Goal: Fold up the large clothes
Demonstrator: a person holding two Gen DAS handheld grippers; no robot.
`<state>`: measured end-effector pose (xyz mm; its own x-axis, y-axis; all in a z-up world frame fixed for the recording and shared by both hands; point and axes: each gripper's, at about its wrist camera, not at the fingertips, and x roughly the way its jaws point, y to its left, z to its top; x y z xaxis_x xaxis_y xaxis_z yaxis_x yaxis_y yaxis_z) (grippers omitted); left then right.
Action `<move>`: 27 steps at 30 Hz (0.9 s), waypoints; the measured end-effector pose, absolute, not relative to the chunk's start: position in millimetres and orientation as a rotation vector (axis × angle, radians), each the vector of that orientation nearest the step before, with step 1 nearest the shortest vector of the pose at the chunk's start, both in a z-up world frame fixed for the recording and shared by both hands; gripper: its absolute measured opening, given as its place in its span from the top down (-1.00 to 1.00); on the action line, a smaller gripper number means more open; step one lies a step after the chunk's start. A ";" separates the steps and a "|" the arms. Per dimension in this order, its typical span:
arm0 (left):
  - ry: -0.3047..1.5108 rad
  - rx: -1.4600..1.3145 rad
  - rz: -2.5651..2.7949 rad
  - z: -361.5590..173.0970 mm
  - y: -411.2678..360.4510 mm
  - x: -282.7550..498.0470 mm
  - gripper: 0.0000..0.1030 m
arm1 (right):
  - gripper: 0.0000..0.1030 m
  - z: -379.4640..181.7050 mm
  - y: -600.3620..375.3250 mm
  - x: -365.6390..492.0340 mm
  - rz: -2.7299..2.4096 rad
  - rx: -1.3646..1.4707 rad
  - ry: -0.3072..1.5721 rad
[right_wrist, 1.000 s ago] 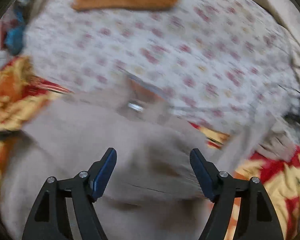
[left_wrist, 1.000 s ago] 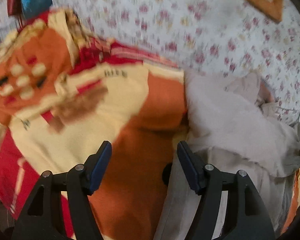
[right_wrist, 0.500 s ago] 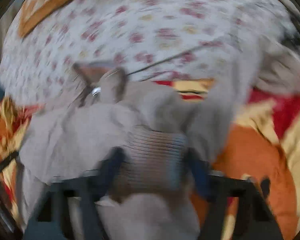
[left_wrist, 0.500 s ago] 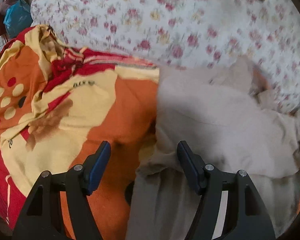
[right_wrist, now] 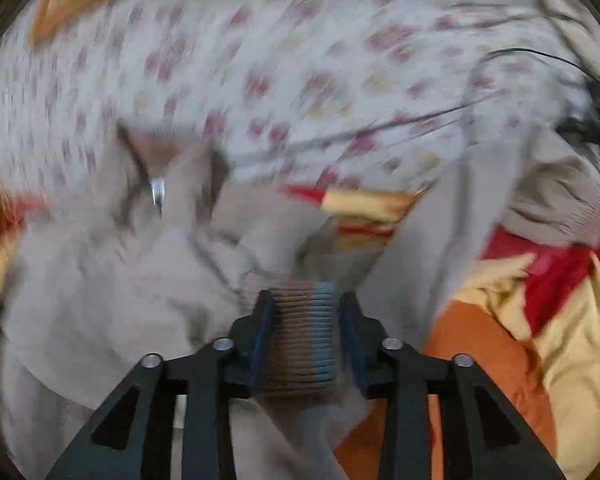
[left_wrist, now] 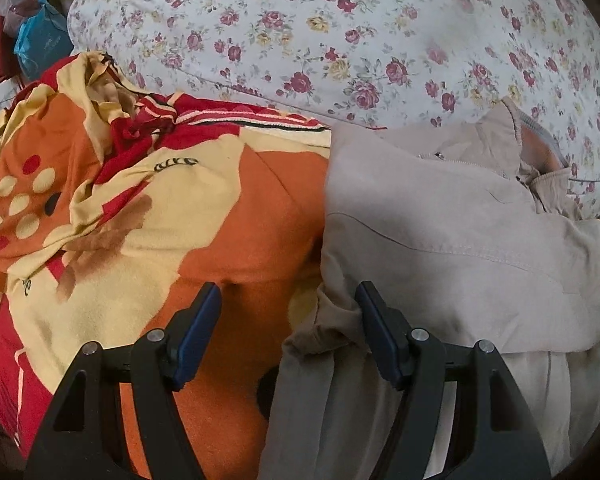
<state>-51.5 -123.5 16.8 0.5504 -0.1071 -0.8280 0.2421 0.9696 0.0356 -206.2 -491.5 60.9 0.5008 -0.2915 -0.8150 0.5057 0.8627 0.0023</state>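
Here my right gripper (right_wrist: 304,320) has its jaws clamped on the jacket's ribbed cuff (right_wrist: 302,336) to fold the sleeve; left gripper (left_wrist: 288,332), jaws wide, waits over the jacket (left_wrist: 440,232) hem at 6 o'clock

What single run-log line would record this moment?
left gripper: open, over jacket edge | right gripper: shut on ribbed cuff | bedding: orange blanket

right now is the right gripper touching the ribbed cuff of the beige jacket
Touching. The right wrist view shows the right gripper shut on the ribbed cuff, both pads pressed against its sides with no gap.
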 end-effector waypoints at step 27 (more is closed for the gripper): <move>0.897 0.114 -0.256 34.2 -124.8 -60.5 -0.35 | 0.12 63.6 -435.1 -209.3 -0.371 0.193 0.962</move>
